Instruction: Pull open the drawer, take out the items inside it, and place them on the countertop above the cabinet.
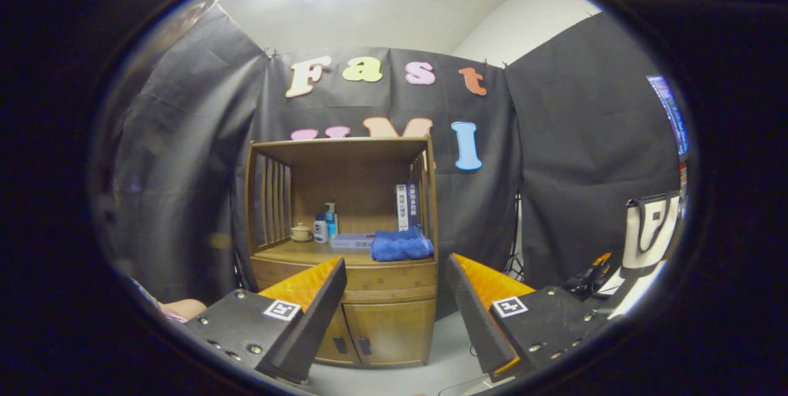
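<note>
Gripper view: jaws wide apart, holding nothing, with the gripper [397,316] still well away from the wooden cabinet [341,248]. Between the two fingers [314,288] appears the front of the cabinet, seen straight ahead and beyond them.

Drawer [388,282] placed just under the countertop [295,253], above the two lower doors [369,331]. Fully closed, front flush with the frame. Light wood, wide and low, with some horizontal grooves along its lower part. No clear handle or knob visible from here; probably too small to tell. Items inside hidden completely.

On the surface already: a folded blue towel [401,244] near the front right edge, a flat box [352,240] beside it, two small bottles [325,225], a small pot [301,233], and upright books [406,206] at the back right.

Possible troubles, as a judgement only:
- Without a visible handle, easy to miss the grip and slide along the grooves instead of catching the drawer edge.
- Towel lying close to the front edge, right above the drawer; easy to drag it down with a high approach.
- Little free space on the surface; placing items later between bottles and towel risks knocking a bottle over.
- Pulling at an angle could jam the drawer or shift the light cabinet.
</note>
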{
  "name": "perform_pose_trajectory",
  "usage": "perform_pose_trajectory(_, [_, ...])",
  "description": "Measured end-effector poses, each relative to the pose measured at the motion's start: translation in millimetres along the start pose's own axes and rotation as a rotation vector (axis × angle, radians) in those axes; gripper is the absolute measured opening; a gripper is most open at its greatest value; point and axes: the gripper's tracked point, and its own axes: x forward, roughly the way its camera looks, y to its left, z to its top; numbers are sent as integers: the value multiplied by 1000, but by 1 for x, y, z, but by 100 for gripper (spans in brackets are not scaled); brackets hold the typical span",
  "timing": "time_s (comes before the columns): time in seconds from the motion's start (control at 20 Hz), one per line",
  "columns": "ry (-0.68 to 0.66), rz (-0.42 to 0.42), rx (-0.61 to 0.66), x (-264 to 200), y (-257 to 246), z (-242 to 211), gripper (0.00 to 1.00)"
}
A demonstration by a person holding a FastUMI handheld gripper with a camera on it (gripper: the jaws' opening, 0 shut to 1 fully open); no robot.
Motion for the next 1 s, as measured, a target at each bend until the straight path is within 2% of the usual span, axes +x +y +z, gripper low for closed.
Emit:
perform_pose_trajectory(0.3, [17,103,19,71,56,-18,98])
perform_pose_trajectory(0.45, [22,128,27,109,78,-34,98])
perform_pose_trajectory(0.7, [124,50,-44,163,83,-109,98])
perform_pose_trajectory(0.85, [230,64,-78,185,98,-171,98])
perform_pose_trajectory(1.0, [274,70,-75,210,113,-203,98])
